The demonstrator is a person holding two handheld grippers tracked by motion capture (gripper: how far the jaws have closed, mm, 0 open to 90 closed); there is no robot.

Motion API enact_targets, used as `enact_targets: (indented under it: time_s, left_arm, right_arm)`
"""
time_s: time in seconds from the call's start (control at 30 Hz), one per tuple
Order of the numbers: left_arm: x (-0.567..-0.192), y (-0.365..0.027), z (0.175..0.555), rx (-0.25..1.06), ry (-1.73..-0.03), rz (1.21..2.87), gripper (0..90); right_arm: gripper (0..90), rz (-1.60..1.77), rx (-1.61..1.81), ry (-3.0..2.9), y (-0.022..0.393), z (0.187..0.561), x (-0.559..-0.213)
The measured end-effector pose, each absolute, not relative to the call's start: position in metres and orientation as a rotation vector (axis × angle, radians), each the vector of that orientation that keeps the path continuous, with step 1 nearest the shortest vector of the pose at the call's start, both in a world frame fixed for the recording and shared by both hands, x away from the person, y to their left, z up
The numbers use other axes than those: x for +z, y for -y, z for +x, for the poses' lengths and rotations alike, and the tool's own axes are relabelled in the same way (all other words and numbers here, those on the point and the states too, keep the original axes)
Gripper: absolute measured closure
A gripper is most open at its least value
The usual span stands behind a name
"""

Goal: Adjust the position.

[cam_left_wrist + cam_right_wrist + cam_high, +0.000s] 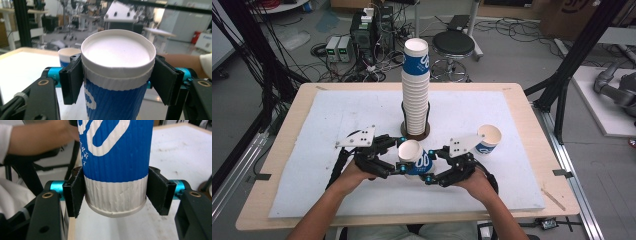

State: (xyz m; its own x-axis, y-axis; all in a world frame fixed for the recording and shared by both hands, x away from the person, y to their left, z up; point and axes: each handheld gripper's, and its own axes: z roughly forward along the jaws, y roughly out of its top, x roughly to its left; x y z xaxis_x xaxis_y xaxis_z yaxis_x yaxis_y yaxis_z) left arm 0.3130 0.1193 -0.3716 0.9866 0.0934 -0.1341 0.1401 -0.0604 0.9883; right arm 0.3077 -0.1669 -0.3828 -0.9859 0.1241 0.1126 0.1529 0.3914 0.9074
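Left gripper, lower centre of the high view, jaws clamped on the rim end of a blue-and-white paper cup; the left gripper view shows its pads pressed to either side just under the white rolled rim, where a second rim edge suggests nested cups, though this cannot be told for certain. Right gripper, just right of it in the same view, jaws closed on the base end of that cup; the right gripper view shows the pads against the white ribbed band above the bottom edge. Cup held off the white mat, lying roughly level between both tools, mouth toward the left one. Tall stack of cups, upper centre, standing upright in a dark round holder behind the held cup. Single cup, right of centre, standing upright and mouth up on the mat, apart from both grippers. Progress, as judged: one cup already separated and set down at right; a second item now gripped at both ends, seemingly for pulling apart; the separation not yet visible; the large stack remains to be worked through. Wooden table beneath the mat.
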Motion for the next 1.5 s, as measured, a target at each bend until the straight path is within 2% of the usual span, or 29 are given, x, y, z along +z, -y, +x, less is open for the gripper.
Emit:
enact_targets:
  time_s: [0.07, 0.1, 0.6, 1.13, 1.5]
  left_arm:
    - [-0.371, -0.118, 0.313, -0.045, -0.218, 1.675, 17.2]
    - [-0.370, -0.118, 0.313, -0.049, -0.219, 1.694, 15.9]
    - [-0.350, -0.130, 0.315, -0.029, -0.194, 1.855, 15.9]
    - [-0.344, -0.118, 0.321, -0.025, -0.192, 2.013, 16.5]
    - [-0.352, -0.105, 0.321, -0.047, -0.160, 2.100, 23.6]
  right_arm:
    - [37.5, -0.256, -1.660, 2.622, 0.167, 0.308, -0.382]
    - [37.6, -0.253, -1.636, 2.644, 0.167, 0.308, -0.381]
    - [37.4, -0.159, -1.301, 2.923, 0.160, 0.314, -0.344]
    - [37.0, -0.026, -0.845, 3.152, 0.129, 0.317, -0.328]
    - [35.8, 0.012, -0.688, 3.201, 0.116, 0.314, -0.324]
